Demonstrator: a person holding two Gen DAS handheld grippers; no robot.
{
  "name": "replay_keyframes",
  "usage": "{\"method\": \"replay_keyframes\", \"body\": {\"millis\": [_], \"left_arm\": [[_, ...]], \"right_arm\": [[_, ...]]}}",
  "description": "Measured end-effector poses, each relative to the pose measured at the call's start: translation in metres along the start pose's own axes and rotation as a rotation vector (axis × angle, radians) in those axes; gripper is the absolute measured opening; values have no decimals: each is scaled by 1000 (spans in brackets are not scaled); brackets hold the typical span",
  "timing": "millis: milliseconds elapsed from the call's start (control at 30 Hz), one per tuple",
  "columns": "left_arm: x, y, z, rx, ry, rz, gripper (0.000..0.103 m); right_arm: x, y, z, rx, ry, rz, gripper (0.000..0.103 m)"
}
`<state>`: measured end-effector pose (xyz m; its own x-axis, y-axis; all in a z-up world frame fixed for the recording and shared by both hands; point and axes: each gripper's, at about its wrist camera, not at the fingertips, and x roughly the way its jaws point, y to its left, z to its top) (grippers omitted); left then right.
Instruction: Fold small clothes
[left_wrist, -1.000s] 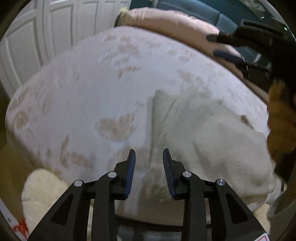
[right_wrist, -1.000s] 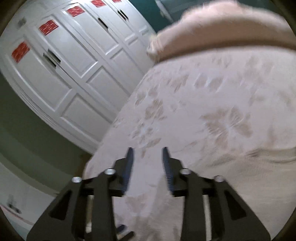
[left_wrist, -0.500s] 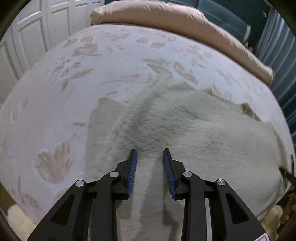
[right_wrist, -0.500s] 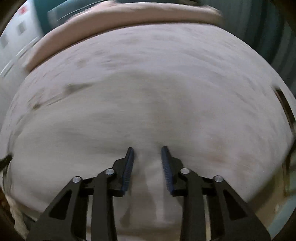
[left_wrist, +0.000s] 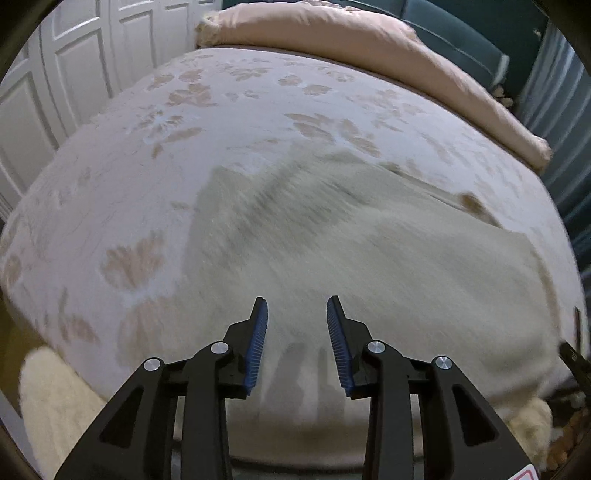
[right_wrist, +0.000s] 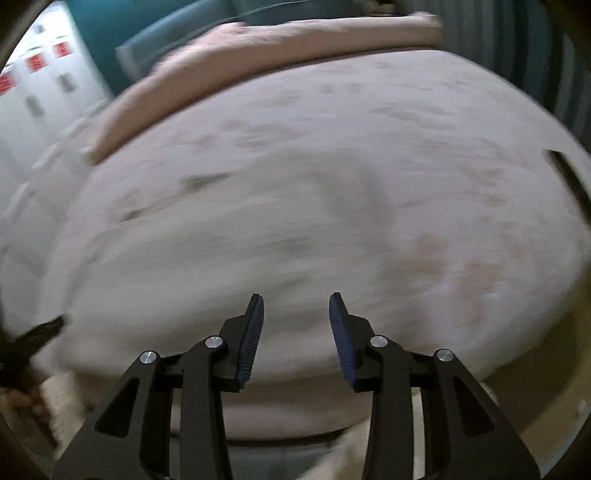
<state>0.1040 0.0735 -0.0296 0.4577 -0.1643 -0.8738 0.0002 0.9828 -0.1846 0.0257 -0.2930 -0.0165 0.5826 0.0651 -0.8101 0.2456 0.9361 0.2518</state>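
A pale garment (left_wrist: 369, 258) lies spread flat on the bed (left_wrist: 221, 122), at its near edge, below the pillow (left_wrist: 369, 48). The left gripper (left_wrist: 295, 325) and right gripper (right_wrist: 295, 325) hover over it, both released, grasping nothing.

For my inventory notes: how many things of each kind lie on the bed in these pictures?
Cream garment: 1
Pink folded blanket: 1
Total: 2, both lying on the floral bedspread
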Motion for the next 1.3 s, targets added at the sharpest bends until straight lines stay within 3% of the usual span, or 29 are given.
{"method": "replay_keyframes", "body": {"millis": [133, 167, 200, 233, 333, 533, 633, 700, 733, 767, 833, 900, 967, 1100, 1167, 1300], "left_arm": [[9, -28, -28, 87, 61, -8, 40], [14, -31, -36, 108, 70, 17, 40], [14, -32, -40, 121, 56, 25, 40], [13, -32, -43, 136, 45, 32, 40], [6, -26, -46, 133, 52, 12, 40], [4, -23, -47, 88, 51, -5, 41], [-3, -22, -46, 82, 53, -17, 41], [-12, -13, -45, 63, 35, -21, 43], [-15, -7, -44, 53, 24, -17, 50], [-17, 0, -44, 40, 8, -6, 53], [-19, 21, -44, -3, -10, 24, 56], [-19, 43, -44, -67, -1, 11, 56], [-23, 65, -43, -159, -14, -27, 56], [-32, 91, -33, -283, -58, -9, 67], [-28, 101, -28, -333, -57, -19, 69], [0, 106, -24, -413, 15, -104, 69]], "right_arm": [[20, 56, -19, -138, 51, 84, 37], [35, 65, -27, -158, 113, 81, 37], [59, 69, -44, -167, 242, 77, 37], [69, 68, -57, -165, 292, 71, 38], [49, 73, -76, -214, 283, 63, 37], [14, 89, -23, -163, 85, 112, 37], [45, 97, -16, -165, 141, 103, 37], [67, 101, -43, -216, 231, 60, 39], [69, 103, -57, -240, 230, 46, 39], [60, 106, -72, -297, 174, 27, 40], [55, 109, -87, -356, 200, 5, 44], [51, 108, -93, -345, 244, 7, 41], [36, 111, -88, -315, 218, 45, 39], [23, 124, -49, -242, 135, 121, 40], [35, 131, -32, -217, 134, 149, 40], [76, 146, -22, -207, 182, 113, 41]]}}
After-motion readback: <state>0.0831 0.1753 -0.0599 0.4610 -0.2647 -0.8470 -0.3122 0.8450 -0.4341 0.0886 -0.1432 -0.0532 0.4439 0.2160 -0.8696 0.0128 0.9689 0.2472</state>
